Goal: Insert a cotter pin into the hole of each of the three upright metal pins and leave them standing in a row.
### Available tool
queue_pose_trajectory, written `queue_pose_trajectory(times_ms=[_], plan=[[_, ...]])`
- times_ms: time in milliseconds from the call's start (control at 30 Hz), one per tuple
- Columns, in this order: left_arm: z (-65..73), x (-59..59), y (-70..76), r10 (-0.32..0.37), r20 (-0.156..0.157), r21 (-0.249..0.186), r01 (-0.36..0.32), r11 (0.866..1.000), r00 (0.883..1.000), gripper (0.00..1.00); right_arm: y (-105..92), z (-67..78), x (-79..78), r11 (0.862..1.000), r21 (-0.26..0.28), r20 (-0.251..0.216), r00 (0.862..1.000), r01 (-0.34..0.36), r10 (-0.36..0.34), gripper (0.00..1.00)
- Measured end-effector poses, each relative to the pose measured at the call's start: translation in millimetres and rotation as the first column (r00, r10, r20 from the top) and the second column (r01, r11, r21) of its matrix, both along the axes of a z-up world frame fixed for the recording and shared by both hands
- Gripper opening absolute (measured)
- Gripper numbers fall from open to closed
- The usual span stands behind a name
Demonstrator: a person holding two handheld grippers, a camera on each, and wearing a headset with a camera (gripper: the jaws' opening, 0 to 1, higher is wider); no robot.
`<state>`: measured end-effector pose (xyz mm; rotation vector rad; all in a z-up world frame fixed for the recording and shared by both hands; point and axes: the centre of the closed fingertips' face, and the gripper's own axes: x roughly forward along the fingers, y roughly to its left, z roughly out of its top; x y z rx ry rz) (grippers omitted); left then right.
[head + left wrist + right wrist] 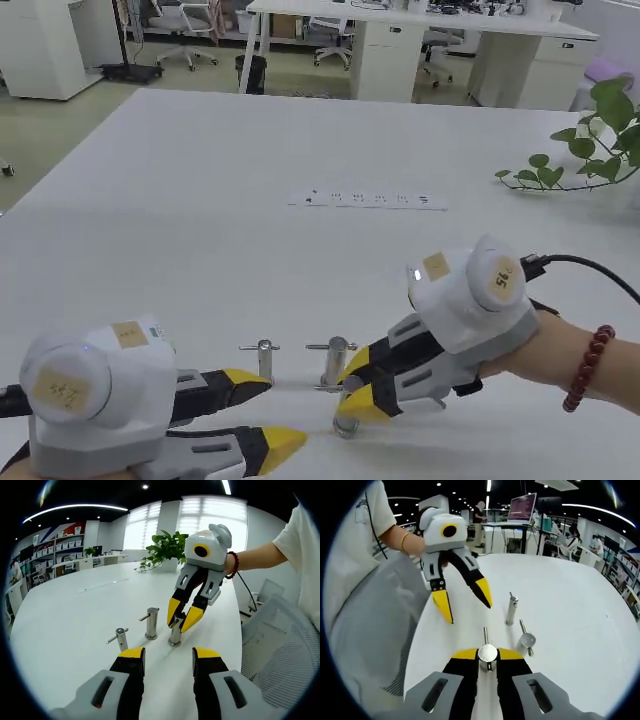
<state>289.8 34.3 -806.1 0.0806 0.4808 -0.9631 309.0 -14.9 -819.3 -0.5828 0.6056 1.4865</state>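
The right gripper [352,395] clamps narrowly on the upright end pin [487,654], just beside the middle pin [335,362]. Its cotter [485,632] lies level, pointing away. The left gripper [169,655], wide and empty, hovers near the middle pin.

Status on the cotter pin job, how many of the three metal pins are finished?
Done: left pin and middle pin stand on the table, a cotter pin across each. In hand: right gripper is shut on the third pin; a thin rod shows at its top, seating unclear. The left gripper is open, empty. Left: confirm that rod, set the pin in line.
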Motion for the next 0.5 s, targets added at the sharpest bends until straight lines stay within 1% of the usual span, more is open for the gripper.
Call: queue_pose_trajectory(times_ms=[133,300,500], plan=[[2.6,-1.0,1.7,0.006,0.007,-0.005,-0.006,1.0,1.0,0.37,-10.1,-0.3,5.5,1.0,-0.018,0.017,1.0,0.008,-0.008,0.13],[3.3,-2.9,3.1,0.008,0.016,0.005,-0.008,1.0,1.0,0.39,-23.1,-1.6,14.9,0.999,-0.042,0.025,0.999,0.023,-0.022,0.13],[5.3,-4.1,3.6,0.015,0.017,-0.001,-0.015,1.0,1.0,0.4,-33.8,-1.7,24.9,0.998,-0.061,0.037,0.999,0.034,-0.032,0.13]])
